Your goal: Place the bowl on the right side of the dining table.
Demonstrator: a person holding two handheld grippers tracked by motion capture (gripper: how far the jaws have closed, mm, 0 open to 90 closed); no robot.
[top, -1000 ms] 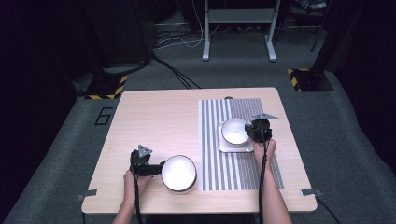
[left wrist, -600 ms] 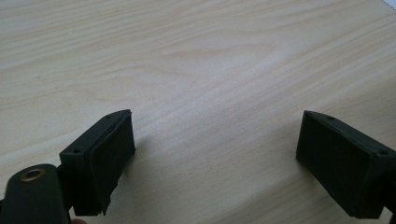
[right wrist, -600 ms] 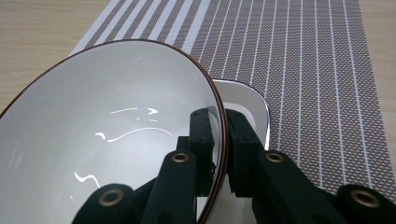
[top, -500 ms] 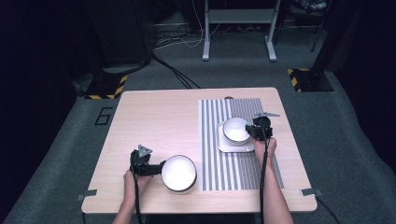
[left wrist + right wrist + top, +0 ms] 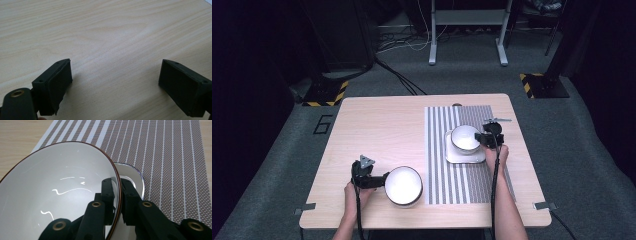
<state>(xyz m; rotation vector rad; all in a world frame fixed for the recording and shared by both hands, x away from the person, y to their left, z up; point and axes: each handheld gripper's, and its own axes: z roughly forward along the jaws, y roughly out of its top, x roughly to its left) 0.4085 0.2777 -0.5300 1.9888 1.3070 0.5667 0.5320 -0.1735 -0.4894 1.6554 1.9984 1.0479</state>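
Left gripper (image 5: 379, 181): jaws wide apart over bare wooden table (image 5: 377, 130), nothing between them, sitting just left of a white bowl (image 5: 403, 185) near the front edge. No readable brands or labels on anything; only a "6" marked on the floor (image 5: 323, 123) left of the table. Striped placemat (image 5: 462, 185) on the right half, white square plate (image 5: 464, 156) on it. Right gripper (image 5: 479, 138): jaws clamped on the rim of a second white bowl with brown rim (image 5: 62, 190), one jaw inside, one outside; bowl is over the plate, tilted.

Wooden table (image 5: 377, 130) bearing striped mat (image 5: 462, 185) and white bowl (image 5: 403, 185)
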